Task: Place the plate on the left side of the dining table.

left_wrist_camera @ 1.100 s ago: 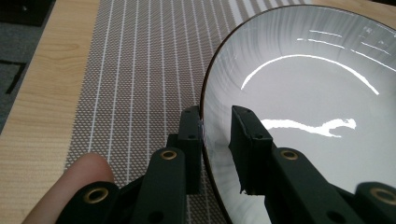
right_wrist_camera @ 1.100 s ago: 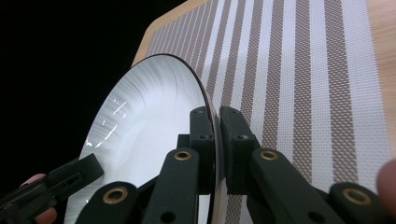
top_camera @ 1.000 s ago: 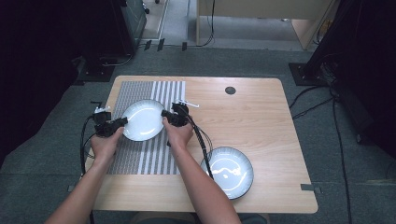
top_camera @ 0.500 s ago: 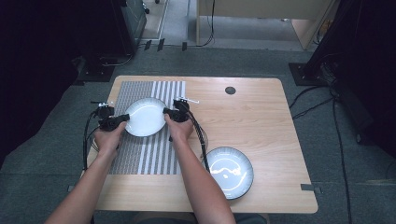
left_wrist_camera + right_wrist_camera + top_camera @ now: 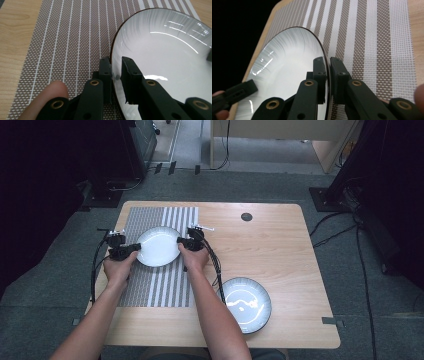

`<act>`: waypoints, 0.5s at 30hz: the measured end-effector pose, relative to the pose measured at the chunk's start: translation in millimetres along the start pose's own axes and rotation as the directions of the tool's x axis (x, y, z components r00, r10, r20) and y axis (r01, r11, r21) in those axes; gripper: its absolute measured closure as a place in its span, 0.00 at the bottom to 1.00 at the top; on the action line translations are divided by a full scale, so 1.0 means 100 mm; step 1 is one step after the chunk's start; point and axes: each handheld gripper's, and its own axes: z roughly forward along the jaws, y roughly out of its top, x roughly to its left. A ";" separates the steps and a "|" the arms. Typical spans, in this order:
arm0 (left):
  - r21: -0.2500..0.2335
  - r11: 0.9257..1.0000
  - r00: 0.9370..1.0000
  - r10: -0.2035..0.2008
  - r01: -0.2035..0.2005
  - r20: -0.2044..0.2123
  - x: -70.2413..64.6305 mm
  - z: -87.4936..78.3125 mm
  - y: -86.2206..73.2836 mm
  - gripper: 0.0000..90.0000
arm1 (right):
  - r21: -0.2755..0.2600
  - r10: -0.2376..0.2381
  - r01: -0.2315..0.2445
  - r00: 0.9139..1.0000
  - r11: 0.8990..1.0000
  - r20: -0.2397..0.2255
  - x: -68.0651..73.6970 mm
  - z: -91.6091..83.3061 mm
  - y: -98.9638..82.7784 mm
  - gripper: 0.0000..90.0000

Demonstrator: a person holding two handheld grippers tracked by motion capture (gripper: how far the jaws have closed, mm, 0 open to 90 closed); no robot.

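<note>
Both grippers pinch opposite edges of a white plate [image 5: 158, 246] over the striped placemat [image 5: 150, 290]: the left gripper [image 5: 115, 72] clamps its near rim, the right gripper [image 5: 328, 72] the far one. The grip looks secured; setting it down (destination unclear) remains. A second plate [image 5: 246, 304] sits apart on the table [image 5: 280, 245].

a second plate [image 5: 246, 304], dark-rimmed with a glossy pale centre, lies near the front right part of the wooden tabletop [image 5: 280, 250], well apart from the striped placemat [image 5: 150, 287] on the left half. a small dark round spot [image 5: 246, 217] sits near the tabletop's far edge. black cables [image 5: 345, 227] run across the grey carpet [image 5: 350, 320] at the right.
</note>
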 end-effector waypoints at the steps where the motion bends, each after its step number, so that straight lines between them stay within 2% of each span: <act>1: -0.003 1.000 1.000 0.008 -0.008 -0.005 -0.01 0.00 0.00 0.88 | 0.002 -0.006 0.006 1.000 1.000 0.004 -0.01 0.01 -0.01 0.92; 5: -0.005 1.000 1.000 0.018 -0.018 -0.018 -0.03 0.01 -0.01 0.87 | 0.001 -0.019 0.019 1.000 1.000 0.017 0.00 0.02 -0.02 0.91; 9: -0.001 1.000 0.999 0.026 -0.027 -0.026 -0.03 0.01 -0.01 0.83 | 0.011 -0.065 0.064 0.997 0.998 0.038 0.03 0.03 -0.02 0.88; 11: 0.000 1.000 0.999 0.020 -0.020 -0.032 -0.02 -0.01 -0.01 0.75 | 0.006 -0.087 0.087 0.995 0.996 0.048 0.06 0.02 -0.01 0.78; 15: -0.024 1.000 0.997 0.016 -0.018 -0.081 0.01 -0.07 -0.03 0.65 | 0.007 -0.115 0.115 0.992 0.993 0.059 0.06 -0.01 0.00 0.65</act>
